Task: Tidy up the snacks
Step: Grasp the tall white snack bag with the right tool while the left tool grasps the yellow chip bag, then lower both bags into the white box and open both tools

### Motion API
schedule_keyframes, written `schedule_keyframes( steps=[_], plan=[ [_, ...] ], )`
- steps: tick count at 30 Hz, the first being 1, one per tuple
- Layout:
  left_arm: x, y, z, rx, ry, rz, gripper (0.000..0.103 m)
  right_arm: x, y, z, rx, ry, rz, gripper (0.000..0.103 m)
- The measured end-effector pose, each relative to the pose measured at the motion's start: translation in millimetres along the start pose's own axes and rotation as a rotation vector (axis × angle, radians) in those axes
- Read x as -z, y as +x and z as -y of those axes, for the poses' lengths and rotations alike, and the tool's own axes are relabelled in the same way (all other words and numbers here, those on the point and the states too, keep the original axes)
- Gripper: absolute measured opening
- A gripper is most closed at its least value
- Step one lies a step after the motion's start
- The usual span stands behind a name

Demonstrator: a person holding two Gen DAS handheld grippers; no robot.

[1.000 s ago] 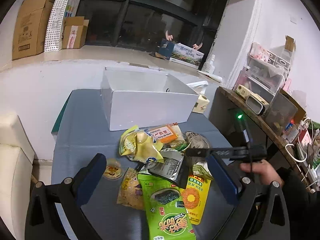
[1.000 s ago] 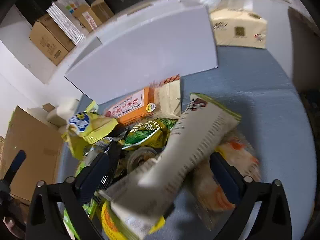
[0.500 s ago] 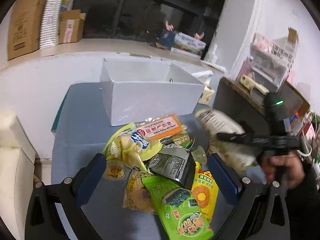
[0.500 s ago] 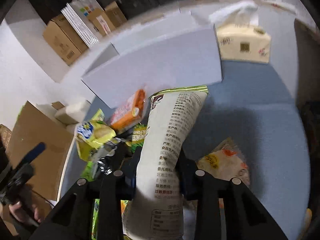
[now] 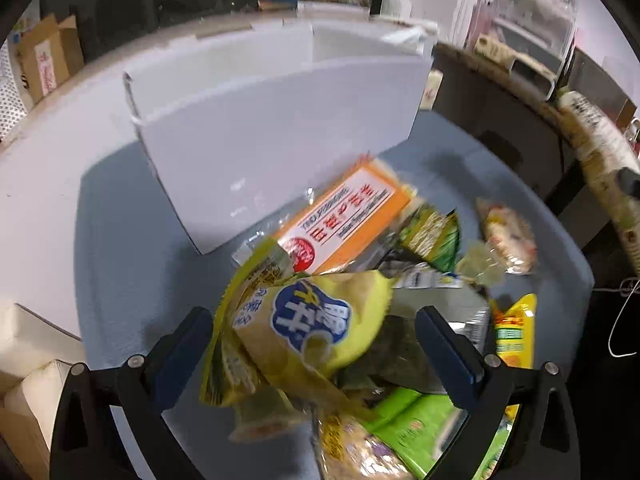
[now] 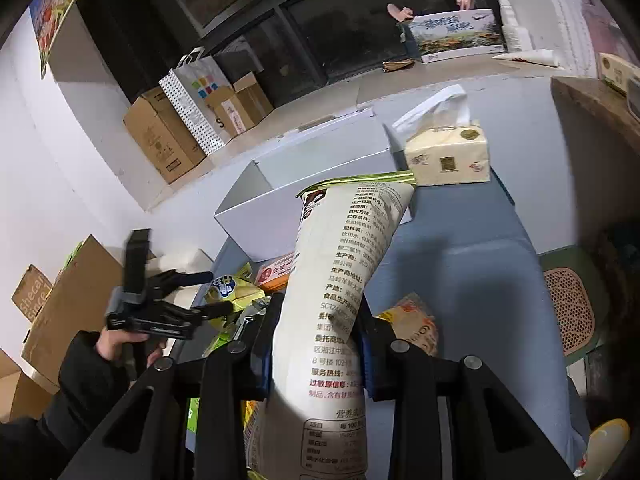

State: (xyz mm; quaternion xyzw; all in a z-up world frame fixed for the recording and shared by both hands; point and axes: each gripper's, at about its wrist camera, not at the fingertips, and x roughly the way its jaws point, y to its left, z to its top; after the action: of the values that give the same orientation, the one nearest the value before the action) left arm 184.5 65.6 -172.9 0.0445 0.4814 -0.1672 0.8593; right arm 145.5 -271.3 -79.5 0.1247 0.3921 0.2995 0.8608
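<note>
My right gripper [image 6: 316, 344] is shut on a tall white snack bag [image 6: 340, 280] and holds it up above the table, in front of the white open box [image 6: 316, 184]. The bag also shows at the right edge of the left wrist view [image 5: 600, 152]. My left gripper [image 5: 316, 344] is open, low over the snack pile, its fingers on either side of a yellow snack bag [image 5: 304, 332]. An orange cake pack [image 5: 344, 220] lies against the white box [image 5: 272, 128]. The left gripper also shows in the right wrist view [image 6: 208, 292].
Green packets [image 5: 408, 424], a silver packet [image 5: 448, 304] and a small pale packet [image 5: 508, 232] lie on the grey table [image 5: 132, 240]. A tissue box [image 6: 448, 156] stands right of the white box. Cardboard boxes [image 6: 164, 140] line the ledge behind.
My right gripper has lifted the white bag up off the pile. My left gripper has moved forward and down, so the yellow bag now sits between its open fingers.
</note>
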Motion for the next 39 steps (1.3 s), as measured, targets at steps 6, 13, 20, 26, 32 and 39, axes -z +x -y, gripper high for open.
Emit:
schedule_keyframes(
  steps=[6,13,20,26,32,39],
  plan=[
    [6,1,0,-0.021,-0.012,0.034,0.063,6,4,3,0.001,0.013,-0.016,0.035],
    [20,-58,16,-0.084,-0.060,0.258,0.058,8,8,-4,-0.009,-0.003,-0.009,0.035],
    [14,-123,40,-0.048,-0.108,0.457,0.058,-5,29,-19,-0.036,-0.057,-0.013,0.035],
    [-35,-135,34,-0.081,-0.102,0.501,0.058,-51,58,-39,-0.035,-0.147,0.011,0.035],
    [-108,-111,-7,-0.109,-0.179,0.463,0.058,-125,98,-48,-0.006,-0.217,0.042,0.035],
    [-164,-61,-52,-0.118,-0.250,0.368,0.058,-195,154,-49,0.051,-0.224,0.006,0.035]
  ],
)
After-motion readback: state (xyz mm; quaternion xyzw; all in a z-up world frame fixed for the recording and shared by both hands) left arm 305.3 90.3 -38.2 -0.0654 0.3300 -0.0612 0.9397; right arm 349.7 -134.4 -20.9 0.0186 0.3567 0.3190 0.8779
